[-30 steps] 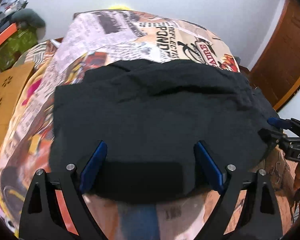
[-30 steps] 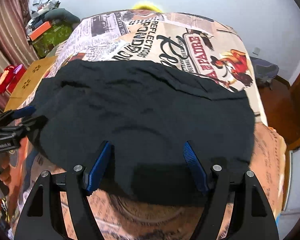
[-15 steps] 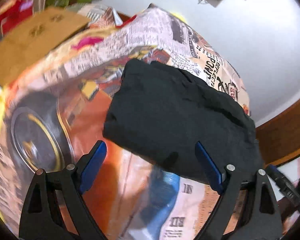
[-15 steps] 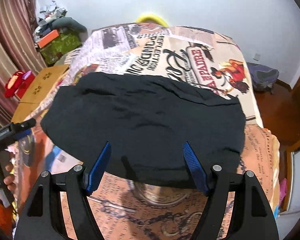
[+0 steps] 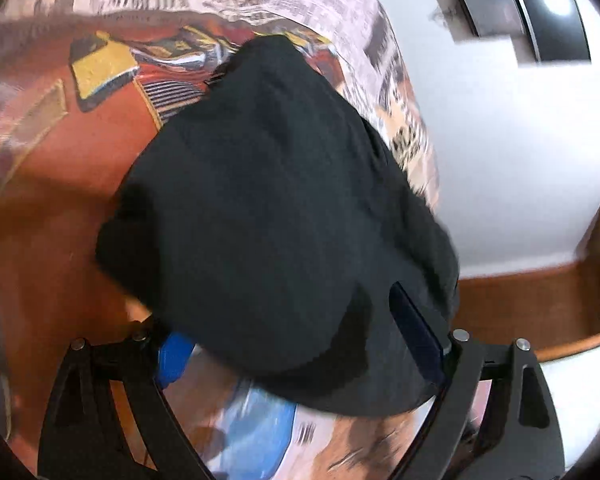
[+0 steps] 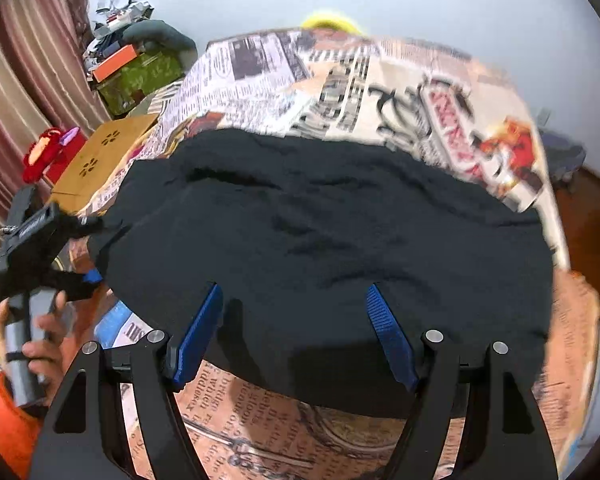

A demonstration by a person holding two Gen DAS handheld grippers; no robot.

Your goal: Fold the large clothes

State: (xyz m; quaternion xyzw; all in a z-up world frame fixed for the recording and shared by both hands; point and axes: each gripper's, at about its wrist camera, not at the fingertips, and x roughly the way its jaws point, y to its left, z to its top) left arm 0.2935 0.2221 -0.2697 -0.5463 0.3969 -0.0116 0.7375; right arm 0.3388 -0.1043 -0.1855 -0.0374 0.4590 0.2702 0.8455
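On the newspaper-print bedspread (image 6: 380, 76) lies the black fabric garment (image 6: 332, 248), already folded into a broad, rumpled slab. Right claw (image 6: 296, 328) is spread wide over its near edge, gripping nothing. Left claw (image 5: 296, 336) is at the garment's left end, fingers apart around the cloth, not pinching. At least one more fold looks left, I'd say
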